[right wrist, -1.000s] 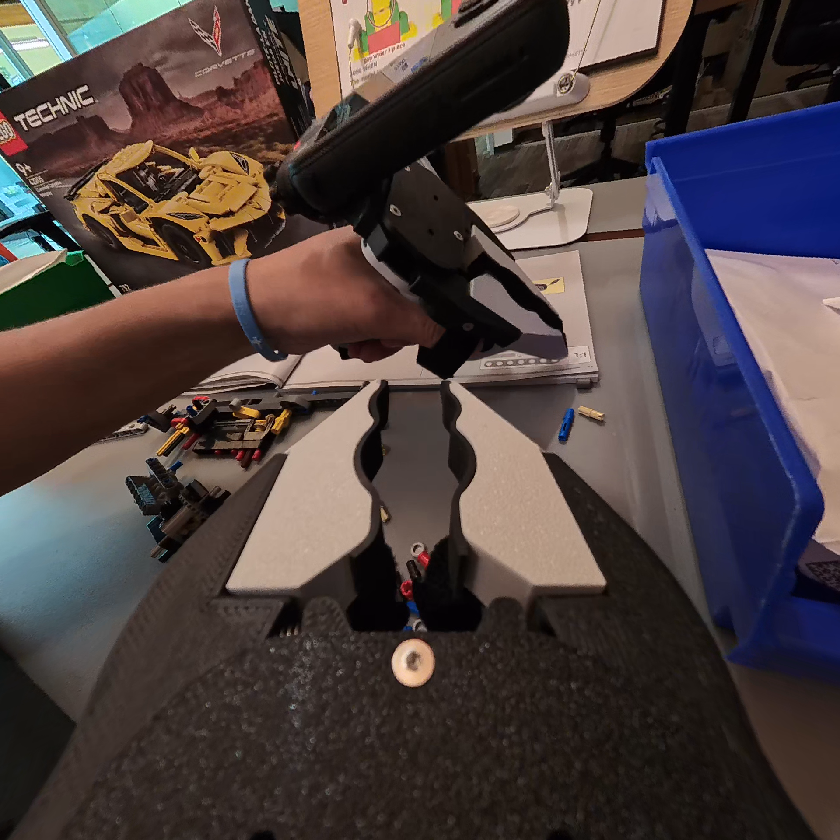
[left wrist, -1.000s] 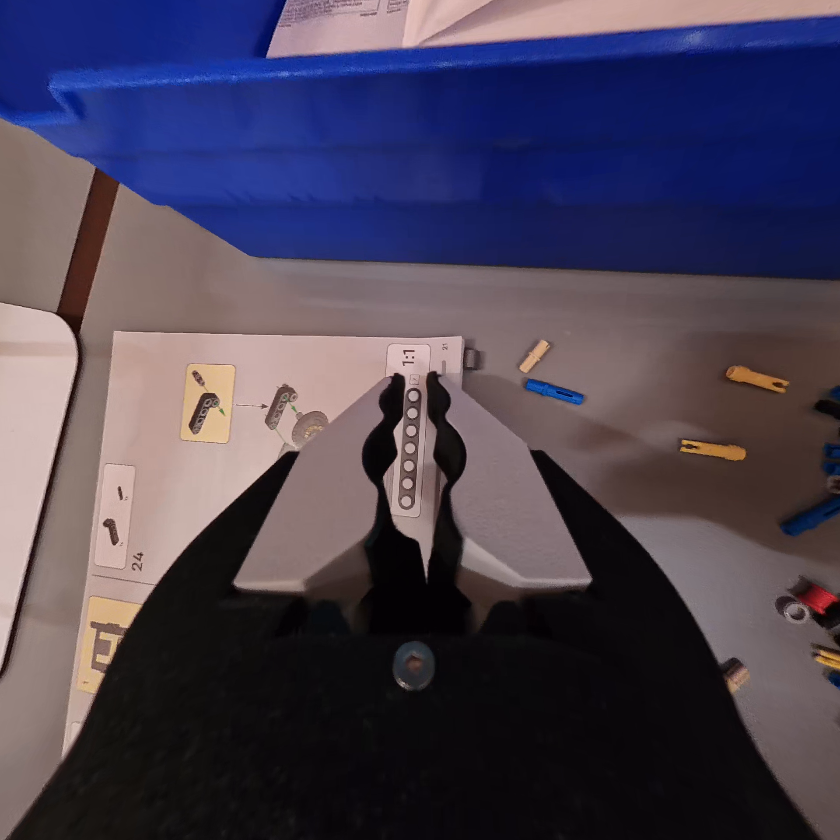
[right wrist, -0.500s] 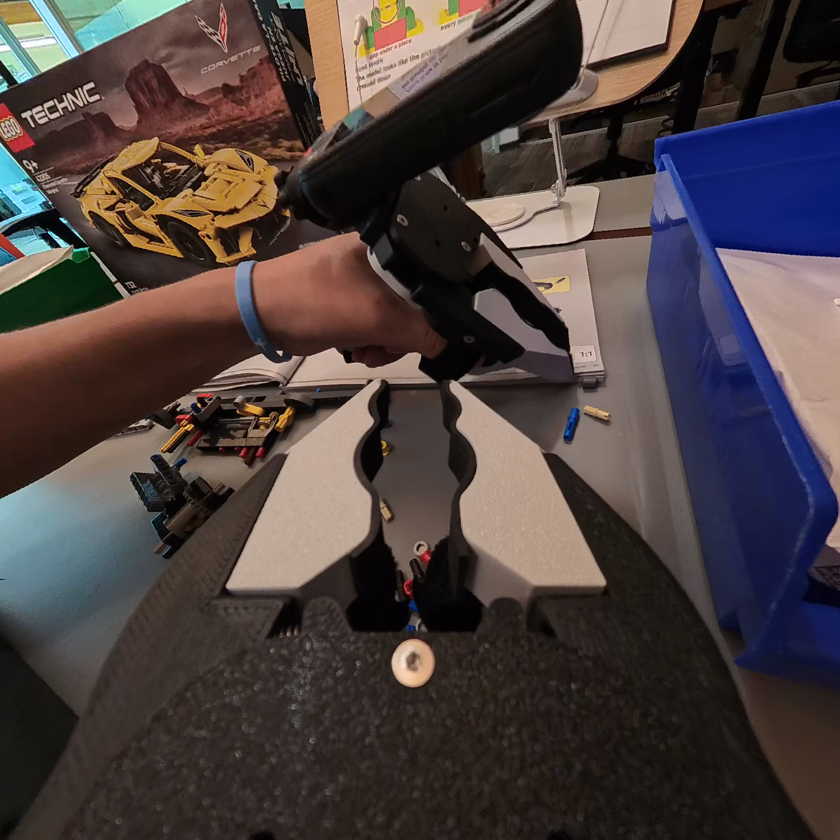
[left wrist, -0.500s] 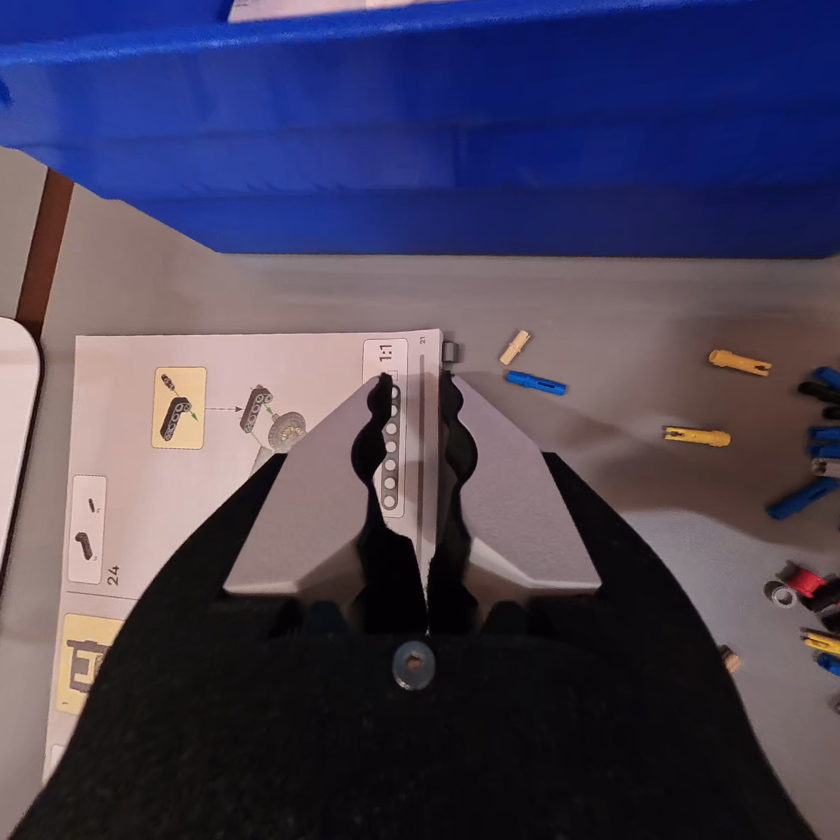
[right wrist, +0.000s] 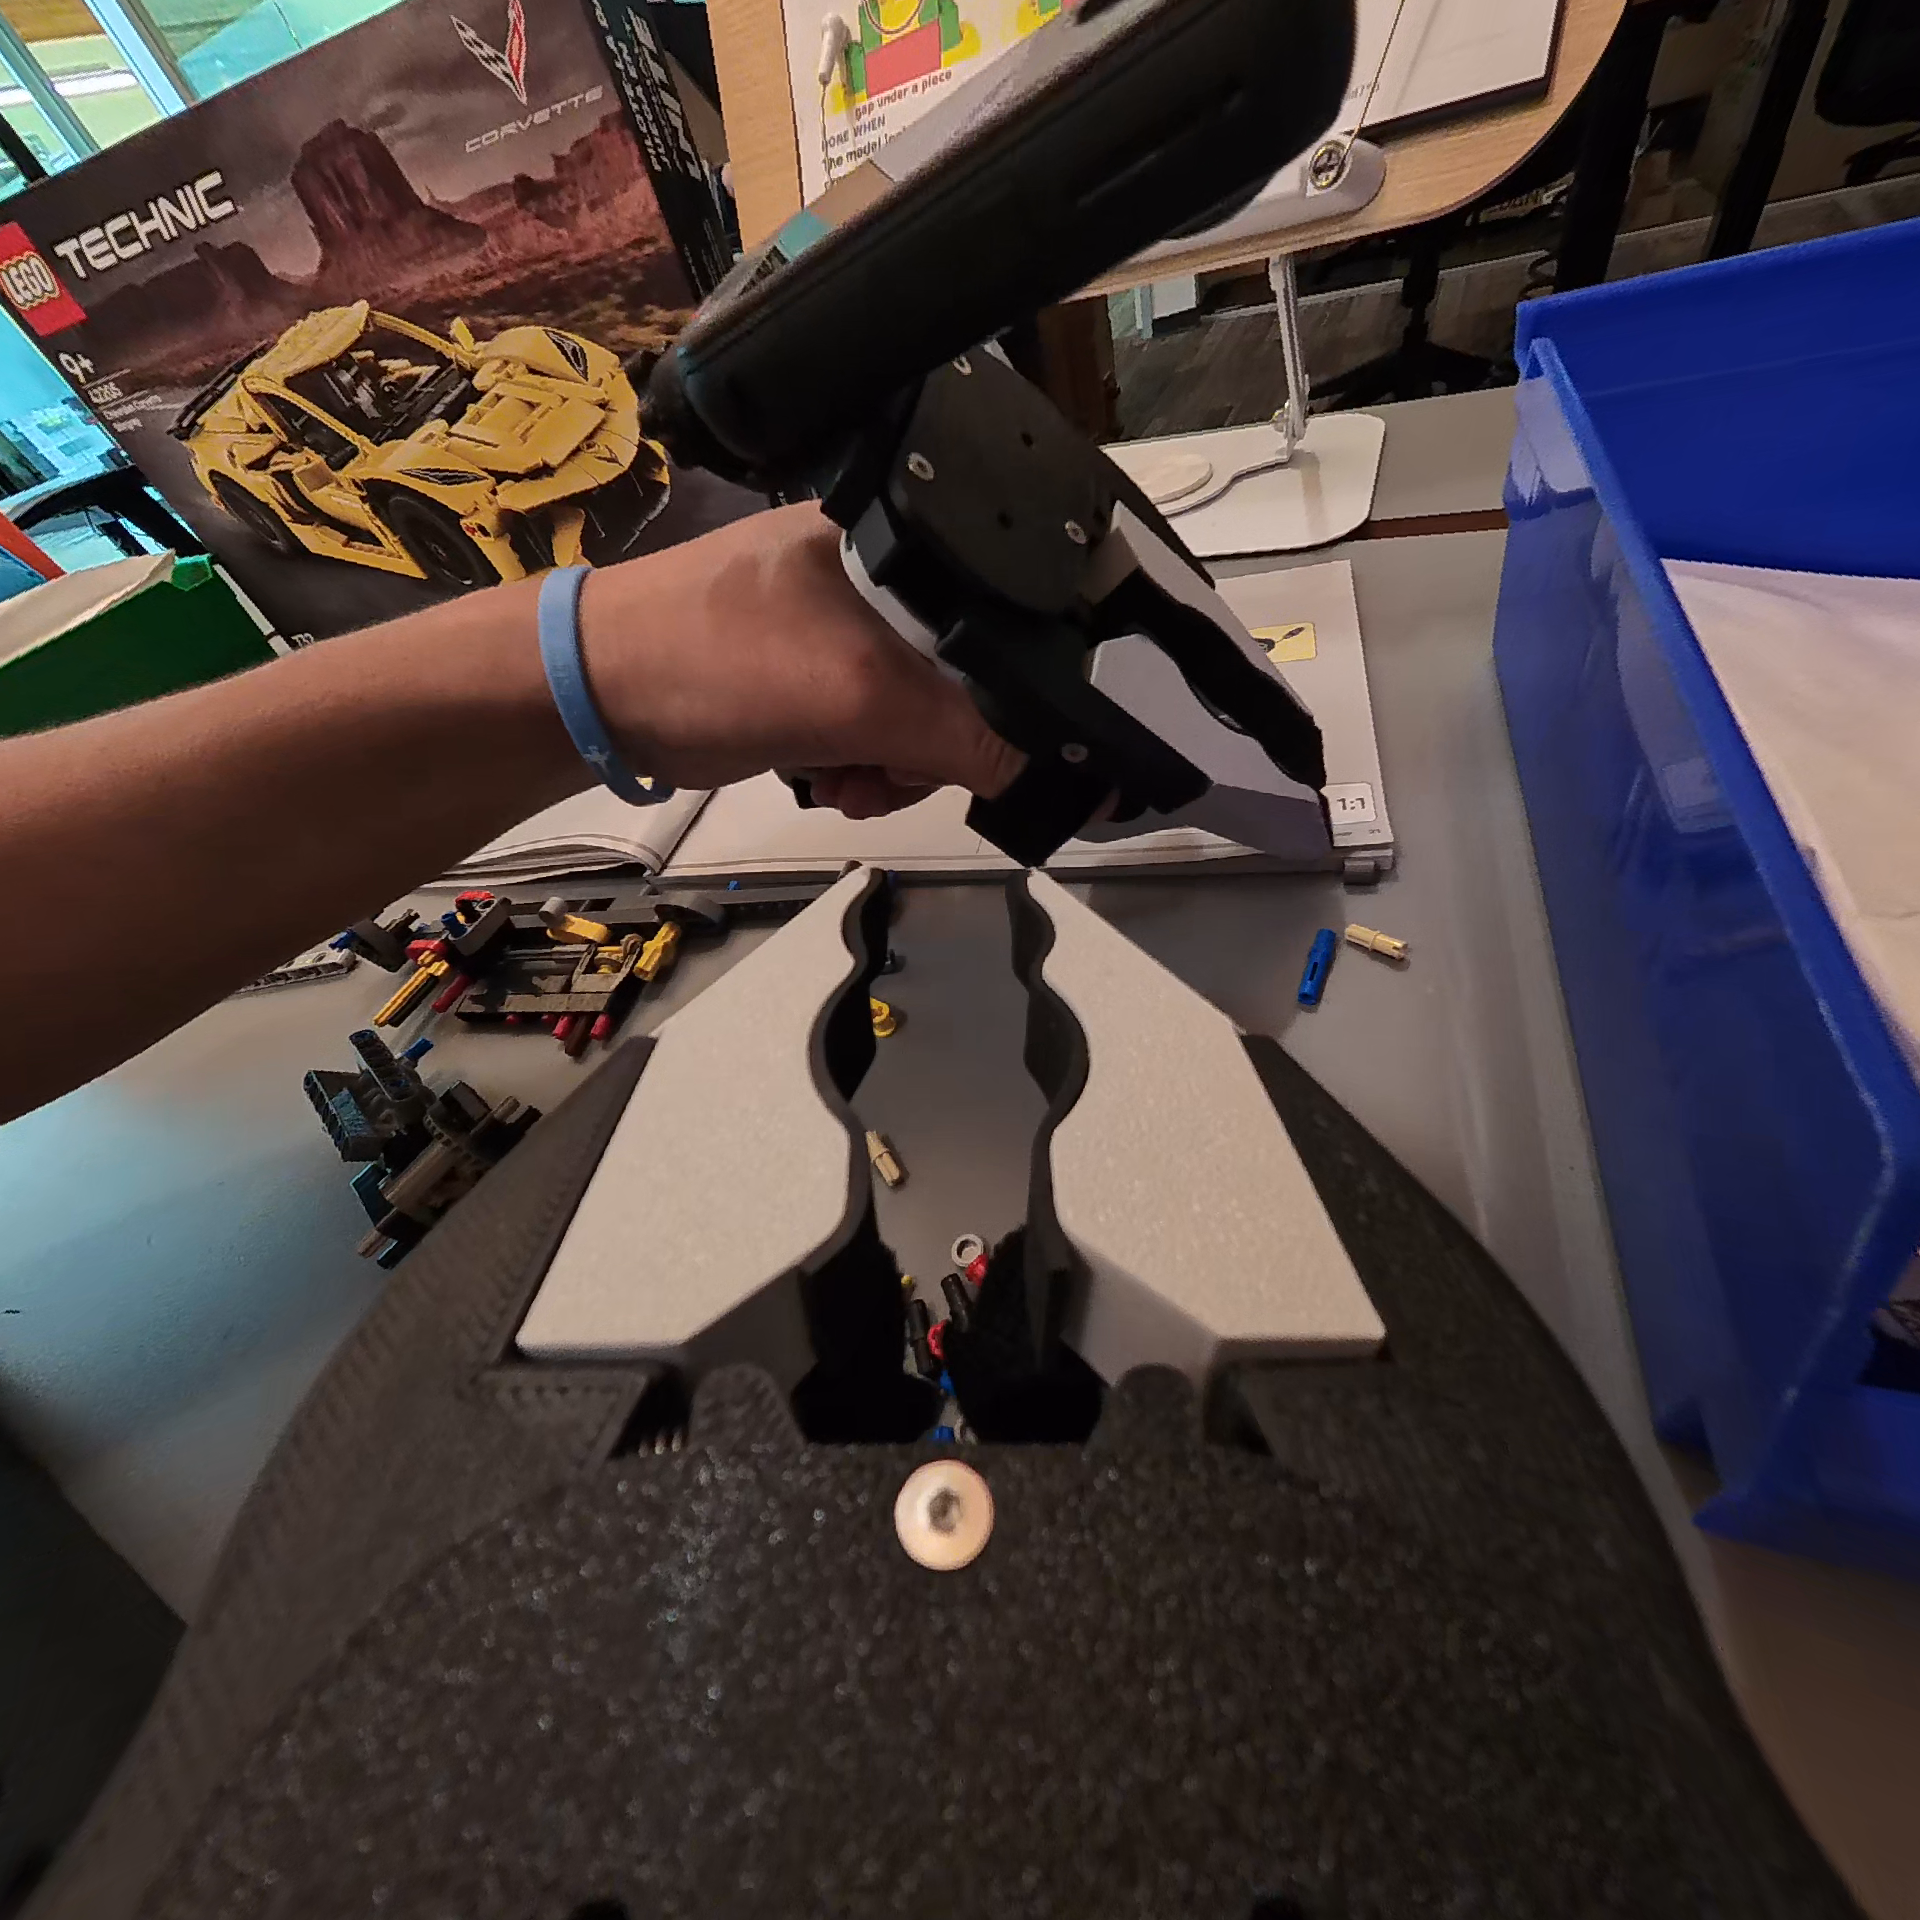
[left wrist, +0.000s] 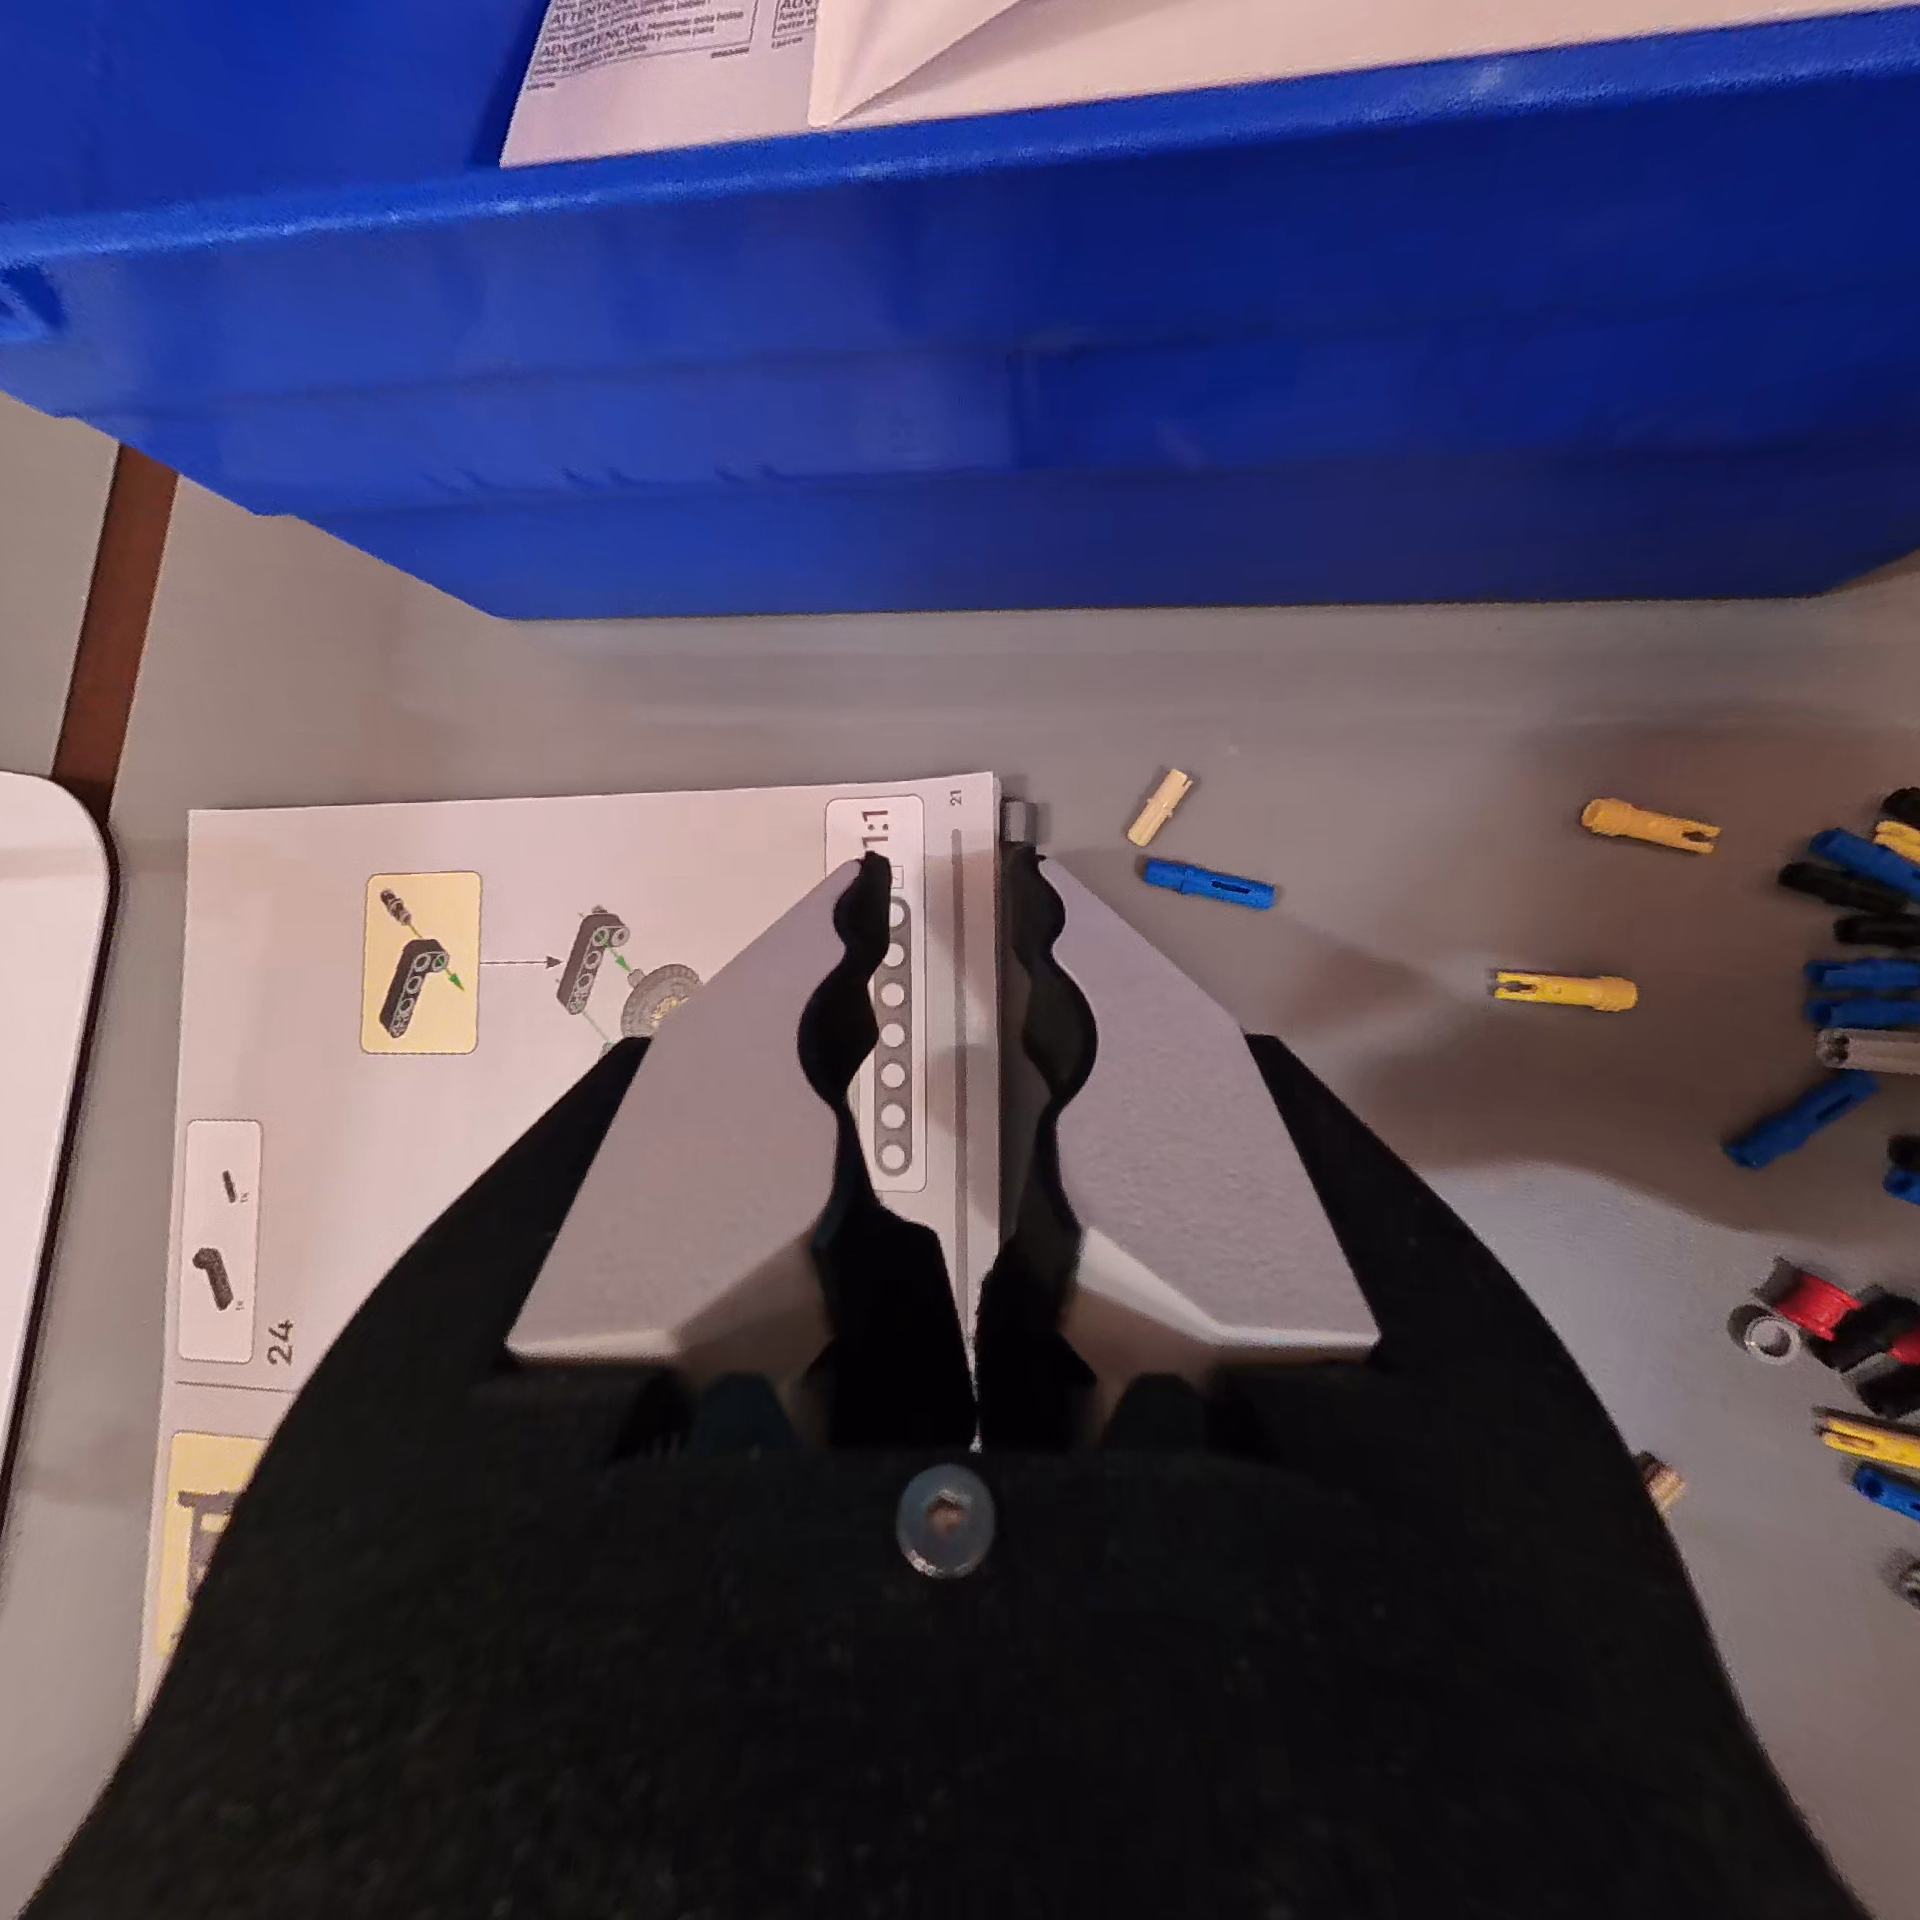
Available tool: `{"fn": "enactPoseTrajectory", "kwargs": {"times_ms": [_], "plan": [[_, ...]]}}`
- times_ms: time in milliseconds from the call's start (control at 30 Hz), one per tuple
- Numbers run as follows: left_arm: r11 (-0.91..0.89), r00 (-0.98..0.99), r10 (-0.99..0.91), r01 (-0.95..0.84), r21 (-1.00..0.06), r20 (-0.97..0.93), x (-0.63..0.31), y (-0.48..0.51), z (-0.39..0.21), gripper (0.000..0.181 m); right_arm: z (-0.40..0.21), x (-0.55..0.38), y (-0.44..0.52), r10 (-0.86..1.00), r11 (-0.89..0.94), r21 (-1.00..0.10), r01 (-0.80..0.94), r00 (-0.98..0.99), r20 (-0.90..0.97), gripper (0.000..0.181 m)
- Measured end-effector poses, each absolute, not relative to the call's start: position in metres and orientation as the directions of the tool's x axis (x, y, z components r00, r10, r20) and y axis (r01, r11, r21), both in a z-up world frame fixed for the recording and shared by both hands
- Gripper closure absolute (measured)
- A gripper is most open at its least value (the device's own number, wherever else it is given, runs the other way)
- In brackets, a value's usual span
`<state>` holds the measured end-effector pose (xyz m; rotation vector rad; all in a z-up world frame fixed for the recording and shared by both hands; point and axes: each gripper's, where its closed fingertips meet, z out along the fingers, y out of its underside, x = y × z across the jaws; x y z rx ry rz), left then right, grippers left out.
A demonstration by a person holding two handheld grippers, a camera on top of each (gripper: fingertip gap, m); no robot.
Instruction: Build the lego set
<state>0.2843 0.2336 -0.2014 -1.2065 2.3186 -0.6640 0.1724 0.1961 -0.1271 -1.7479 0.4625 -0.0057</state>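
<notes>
manual (left wrist: 582,914): open flat on the counter (left wrist: 1351,707), left of the loose pins; printed steps and numbers on it, not repeated here.
left gripper (left wrist: 940,868): fingers narrow, empty, tips straddling the manual's right page edge; likely about to pinch and turn the page.
blue pin (left wrist: 1208,886): just right of that edge, long axis across the fingers.
right gripper (right wrist: 951,883): fingers narrow, empty, farther back.
bin (left wrist: 1039,416): blue, far edge.
box (right wrist: 343,343): branded set box, yellow car.

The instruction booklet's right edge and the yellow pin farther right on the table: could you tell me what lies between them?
In the left wrist view, a tan pin and a blue pin lie between the instruction booklet and the yellow pin; the rest is bare grey table.
</notes>
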Motion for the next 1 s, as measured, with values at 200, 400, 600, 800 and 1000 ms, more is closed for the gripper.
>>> {"fn": "enactPoseTrajectory", "kwargs": {"times_ms": [200, 400, 600, 800, 1000], "plan": [[0.498, -0.507, -0.845, -0.629, -0.598, -0.171, 0.2876, 0.2384, -0.2020, 0.160, -0.1279, 0.1719, 0.1966, -0.307, -0.159, -0.940, -0.301, 0.920, -0.243, 0.159], [0.516, -0.518, -0.834, -0.614, -0.597, -0.187, 0.2862, 0.2352, -0.1999, 0.163, -0.1282, 0.1716, 0.1968, -0.306, -0.162, -0.941, -0.298, 0.921, -0.240, 0.159], [0.521, -0.525, -0.831, -0.617, -0.590, -0.186, 0.2869, 0.2347, -0.2047, 0.162, -0.1291, 0.1708, 0.1973, -0.303, -0.167, -0.940, -0.298, 0.923, -0.239, 0.159], [0.511, -0.521, -0.835, -0.617, -0.599, -0.175, 0.2879, 0.2361, -0.2014, 0.161, -0.1293, 0.1703, 0.1974, -0.300, -0.167, -0.939, -0.301, 0.923, -0.242, 0.159], [0.507, -0.520, -0.837, -0.620, -0.598, -0.170, 0.2867, 0.2359, -0.2029, 0.166, -0.1296, 0.1696, 0.1974, -0.298, -0.169, -0.939, -0.298, 0.924, -0.240, 0.159]]}}
